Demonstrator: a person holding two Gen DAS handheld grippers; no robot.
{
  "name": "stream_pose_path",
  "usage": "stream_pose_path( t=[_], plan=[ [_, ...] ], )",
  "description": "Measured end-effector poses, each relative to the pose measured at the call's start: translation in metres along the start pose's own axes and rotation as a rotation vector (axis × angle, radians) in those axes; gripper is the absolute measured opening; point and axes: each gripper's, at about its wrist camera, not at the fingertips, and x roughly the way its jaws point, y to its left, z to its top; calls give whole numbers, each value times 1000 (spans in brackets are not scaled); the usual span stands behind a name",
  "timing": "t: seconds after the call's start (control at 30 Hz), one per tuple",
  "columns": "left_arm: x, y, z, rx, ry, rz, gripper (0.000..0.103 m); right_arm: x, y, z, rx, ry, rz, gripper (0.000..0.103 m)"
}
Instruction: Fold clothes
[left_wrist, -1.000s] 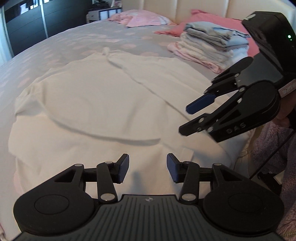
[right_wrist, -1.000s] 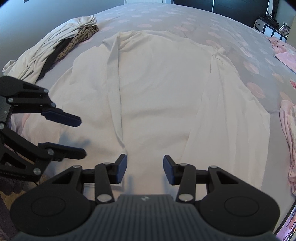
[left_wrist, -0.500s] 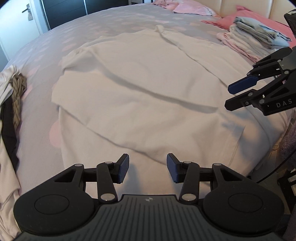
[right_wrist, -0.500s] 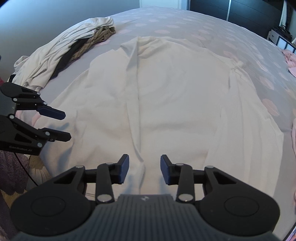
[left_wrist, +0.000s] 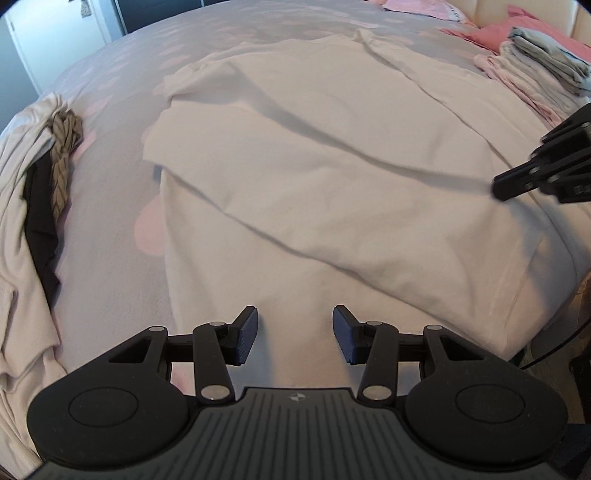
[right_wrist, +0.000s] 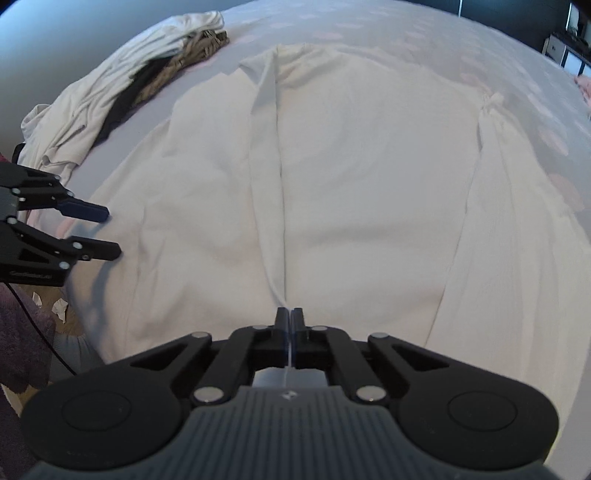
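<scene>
White garment (right_wrist: 351, 177) spread flat on bed (left_wrist: 122, 92), near edge draped over bed's side; both side panels folded inward, a long crease running down the middle.

Right gripper (right_wrist: 289, 319) at near hem of white garment, fingers pressed together with a thin fold of the fabric pinched between them. Seen from left wrist view, right gripper (left_wrist: 517, 184) sits at the garment's right edge, touching the cloth.

Left gripper (left_wrist: 294, 334) over near-left part of white garment, jaws wide apart, nothing between pads. In right wrist view, left gripper (right_wrist: 99, 232) beside garment's left hem, fingers apart, just above the cloth; contact not discernible.

Pile of unfolded clothes (left_wrist: 40, 173) left of white garment, well apart. Stack of folded clothes (left_wrist: 539, 70) far right of white garment, near pink pillow (left_wrist: 491, 35).
</scene>
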Motion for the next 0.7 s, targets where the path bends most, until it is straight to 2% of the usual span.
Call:
stream_pose_path(
  t=[0.1, 0.3, 0.5, 0.7],
  plan=[
    [0, 5, -2, -26, 6, -8, 43, -20, -10, -2, 36, -22, -24, 1],
    [-1, 4, -2, -28, 17, 0, 43, -41, -49, -27, 161, -12, -146, 1],
    [-3, 7, 15, -28, 3, 2, 43, -61, -89, -53, 285, -2, -268, 1],
    [-7, 14, 56, 40, -93, 47, 43, -63, -82, -57, 230, 1, -302, 10]
  ],
)
